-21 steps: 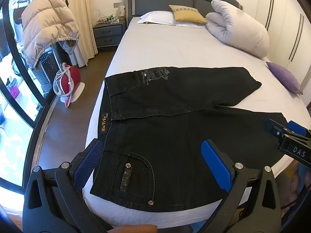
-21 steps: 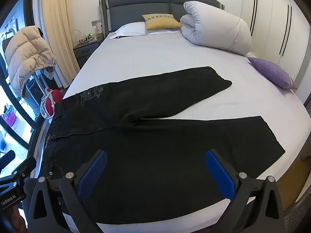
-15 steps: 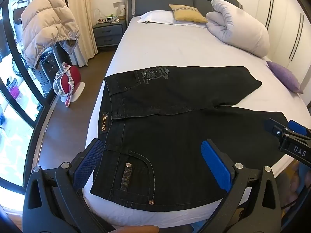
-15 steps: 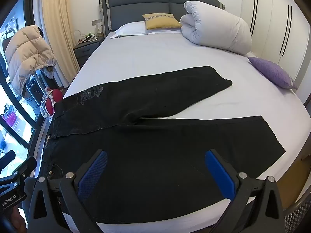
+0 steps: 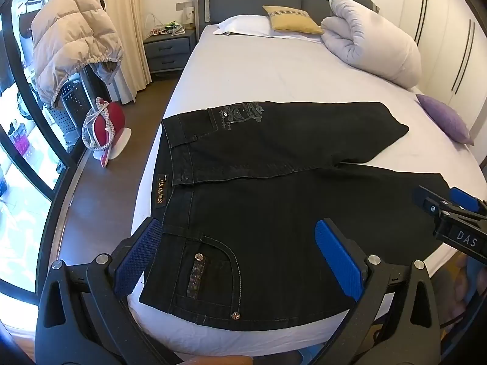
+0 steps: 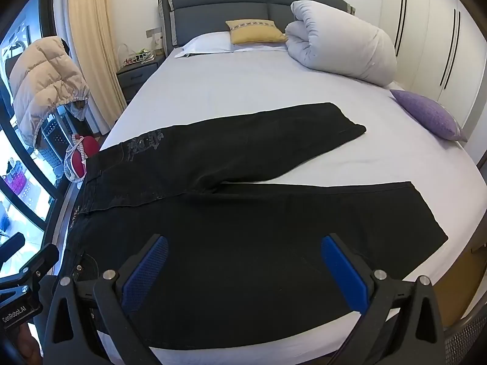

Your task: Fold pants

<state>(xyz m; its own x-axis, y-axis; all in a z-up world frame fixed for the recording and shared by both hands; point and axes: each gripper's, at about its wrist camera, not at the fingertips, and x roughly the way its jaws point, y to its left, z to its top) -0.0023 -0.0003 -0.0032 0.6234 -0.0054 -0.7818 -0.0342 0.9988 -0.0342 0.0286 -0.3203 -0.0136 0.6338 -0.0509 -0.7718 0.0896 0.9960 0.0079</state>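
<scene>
Black jeans (image 5: pixel 274 188) lie flat across the foot of the bed (image 5: pixel 274 70), back side up, waistband at the left, legs spread in a V to the right. They also show in the right wrist view (image 6: pixel 243 228). My left gripper (image 5: pixel 237 252) is open and empty, held above the near back pocket (image 5: pixel 207 270). My right gripper (image 6: pixel 243 270) is open and empty, held above the near leg. The right gripper also shows at the right edge of the left wrist view (image 5: pixel 450 213).
A rolled white duvet (image 5: pixel 371 39), a yellow pillow (image 5: pixel 289 18) and a purple cushion (image 5: pixel 444 118) lie on the bed. A nightstand (image 5: pixel 167 48), a beige puffer jacket on a rack (image 5: pixel 70 51) and a red object (image 5: pixel 106 121) stand left of the bed.
</scene>
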